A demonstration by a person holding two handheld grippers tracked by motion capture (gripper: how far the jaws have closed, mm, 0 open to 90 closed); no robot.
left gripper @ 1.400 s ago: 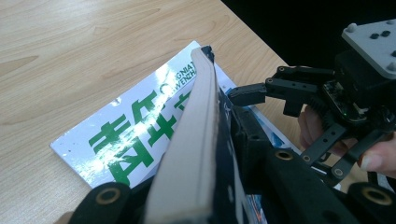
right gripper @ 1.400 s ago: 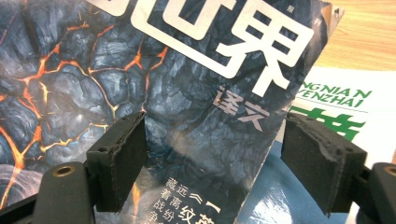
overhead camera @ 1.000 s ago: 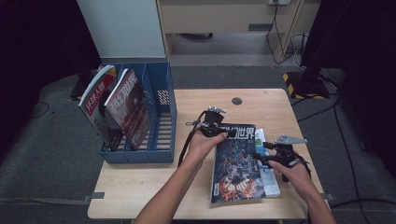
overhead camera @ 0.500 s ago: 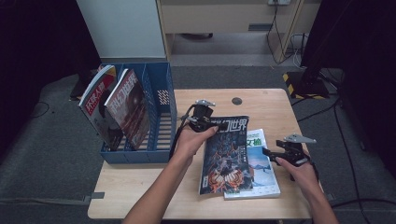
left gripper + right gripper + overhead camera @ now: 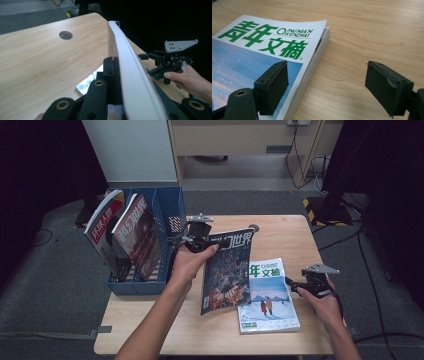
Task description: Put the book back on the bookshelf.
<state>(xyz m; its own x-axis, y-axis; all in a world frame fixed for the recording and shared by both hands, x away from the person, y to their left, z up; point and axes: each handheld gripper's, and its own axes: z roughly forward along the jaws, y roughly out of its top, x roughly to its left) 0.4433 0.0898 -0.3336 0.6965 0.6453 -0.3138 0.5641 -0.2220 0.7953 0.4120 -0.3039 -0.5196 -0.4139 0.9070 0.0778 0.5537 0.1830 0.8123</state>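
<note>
The dark magazine [image 5: 227, 270] sits in the middle of the high view, tilted up off the table [image 5: 280, 230], its top edge raised and its lower corner down by the light magazine [image 5: 267, 295]. The left gripper [image 5: 200, 239] clamps it near the upper left corner, with the person's left hand [image 5: 189, 265] wrapped around the gripper. In the left gripper view the black jaws press together on the page edge [image 5: 130, 75], which runs up the centre of the frame as a white strip.

The light magazine, with green characters on a blue cover, lies flat on the table at the lower right of the dark one, partly under it. The right gripper [image 5: 295, 287] rests at its right edge, held by the right hand [image 5: 325, 302]. Its jaws have just been opening and stand wide apart. In the right gripper view 1 pad [image 5: 273, 86] hangs over the cover [image 5: 262, 37] and the other over bare wood, with nothing gripped.

At the left of the high view a blue file rack [image 5: 170, 215] holds 2 leaning magazines [image 5: 125, 235].
</note>
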